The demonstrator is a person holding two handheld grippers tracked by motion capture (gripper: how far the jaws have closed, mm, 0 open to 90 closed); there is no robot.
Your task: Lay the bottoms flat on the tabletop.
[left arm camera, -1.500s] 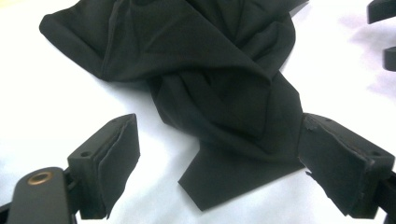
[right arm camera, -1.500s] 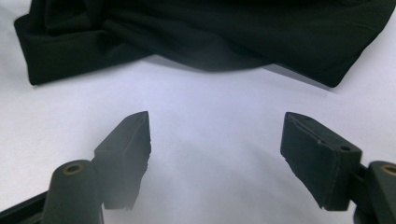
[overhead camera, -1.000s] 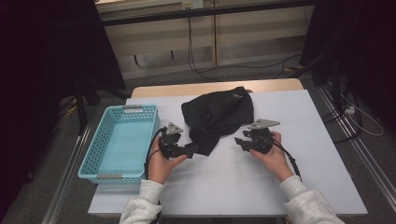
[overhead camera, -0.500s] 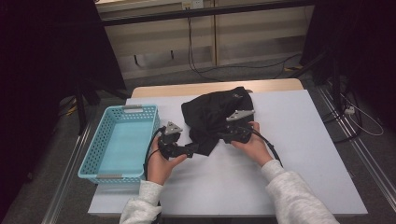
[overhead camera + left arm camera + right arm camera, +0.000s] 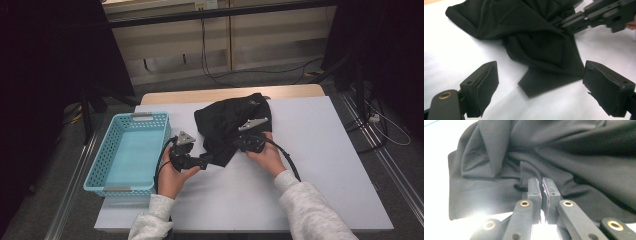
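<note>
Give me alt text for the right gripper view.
The right gripper has its two black jaws pinched shut on a fold of the crumpled black cloth, which lies on the white table.

Dim room, bright tabletop (close-ups glaring)

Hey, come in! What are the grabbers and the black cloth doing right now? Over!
Right gripper shut on black cloth. Left gripper open at its corner, not gripping. Nothing blocking.
</note>
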